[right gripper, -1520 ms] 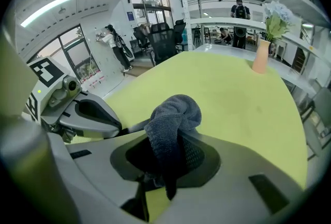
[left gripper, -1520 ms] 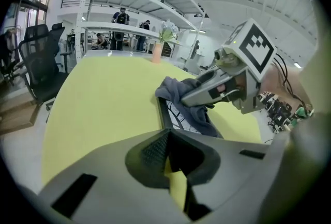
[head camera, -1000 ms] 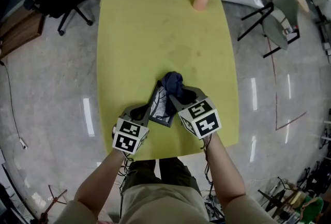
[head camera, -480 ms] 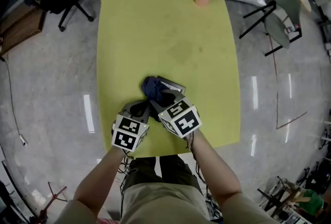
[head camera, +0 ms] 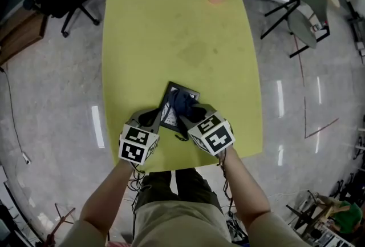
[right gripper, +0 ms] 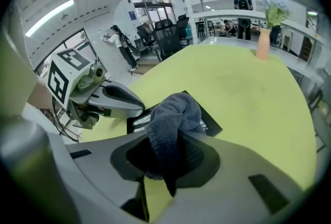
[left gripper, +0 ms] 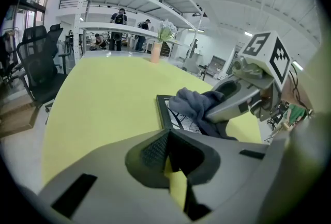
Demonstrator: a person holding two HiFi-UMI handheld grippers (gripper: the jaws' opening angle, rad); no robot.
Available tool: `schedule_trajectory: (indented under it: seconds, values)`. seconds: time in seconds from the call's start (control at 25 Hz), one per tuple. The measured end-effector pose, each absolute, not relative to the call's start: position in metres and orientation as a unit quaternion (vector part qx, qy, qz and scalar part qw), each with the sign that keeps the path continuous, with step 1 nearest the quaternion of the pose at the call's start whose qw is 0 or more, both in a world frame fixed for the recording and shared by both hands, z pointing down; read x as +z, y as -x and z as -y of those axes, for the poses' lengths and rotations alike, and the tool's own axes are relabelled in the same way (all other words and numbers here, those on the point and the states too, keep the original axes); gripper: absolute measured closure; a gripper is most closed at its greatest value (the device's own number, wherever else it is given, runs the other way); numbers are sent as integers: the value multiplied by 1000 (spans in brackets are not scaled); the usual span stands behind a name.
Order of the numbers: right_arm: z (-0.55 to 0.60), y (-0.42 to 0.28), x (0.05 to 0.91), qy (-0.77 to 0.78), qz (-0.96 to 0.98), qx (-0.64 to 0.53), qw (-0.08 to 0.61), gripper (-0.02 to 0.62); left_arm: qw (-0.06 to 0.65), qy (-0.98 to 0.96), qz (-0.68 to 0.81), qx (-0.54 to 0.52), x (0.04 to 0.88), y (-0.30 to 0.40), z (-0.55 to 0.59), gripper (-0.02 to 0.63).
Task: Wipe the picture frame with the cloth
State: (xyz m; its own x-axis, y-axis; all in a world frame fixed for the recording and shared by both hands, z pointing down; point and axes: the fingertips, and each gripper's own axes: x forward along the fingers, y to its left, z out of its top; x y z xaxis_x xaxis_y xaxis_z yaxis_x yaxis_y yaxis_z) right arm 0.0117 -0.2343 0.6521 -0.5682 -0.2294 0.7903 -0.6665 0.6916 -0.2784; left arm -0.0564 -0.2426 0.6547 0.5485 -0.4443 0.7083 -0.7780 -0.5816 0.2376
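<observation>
Head view: the picture frame (head camera: 170, 110) lies flat on the yellow-green table (head camera: 171, 29), near its 6 o'clock edge. Its long axis runs from about 7 to 1 o'clock. The right gripper (head camera: 188, 114) is clamped on the dark blue cloth (head camera: 183, 103), which is bunched on the frame's 3 o'clock half. The left gripper (head camera: 155, 120) has its jaws closed with nothing between them, at the frame's 8 o'clock edge.

A black rectangular picture frame (head camera: 170, 112) lies flat at 6 o'clock on the table (head camera: 171, 29), bunched dark-blue cloth (head camera: 183, 104) atop it.
</observation>
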Motion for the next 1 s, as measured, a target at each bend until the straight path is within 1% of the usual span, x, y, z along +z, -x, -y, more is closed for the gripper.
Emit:
schedule_trajectory:
  seconds: [0.08, 0.2, 0.36, 0.44, 0.64, 0.84, 1.0]
  values:
    - [236, -25, 648, -284, 830, 294, 379, 492, 275, -835, 366, 304, 655, 56, 243, 597]
    - [244, -32, 632, -306, 832, 271, 376, 493, 275, -835, 367, 305, 654, 56, 243, 597]
    - [250, -4, 598, -308, 857, 281, 303, 492, 277, -834, 368, 303, 654, 57, 243, 597]
    - [248, 15, 592, -299, 864, 291, 280, 492, 279, -835, 367, 301, 654, 57, 243, 597]
    - [237, 47, 612, -295, 857, 311, 286, 492, 286, -836, 366, 292, 653, 56, 243, 597]
    - [236, 41, 629, -331, 829, 389, 227, 492, 296, -838, 363, 279, 653, 57, 243, 597]
    - [217, 40, 644, -320, 827, 383, 260, 492, 291, -840, 362, 281, 653, 57, 243, 597]
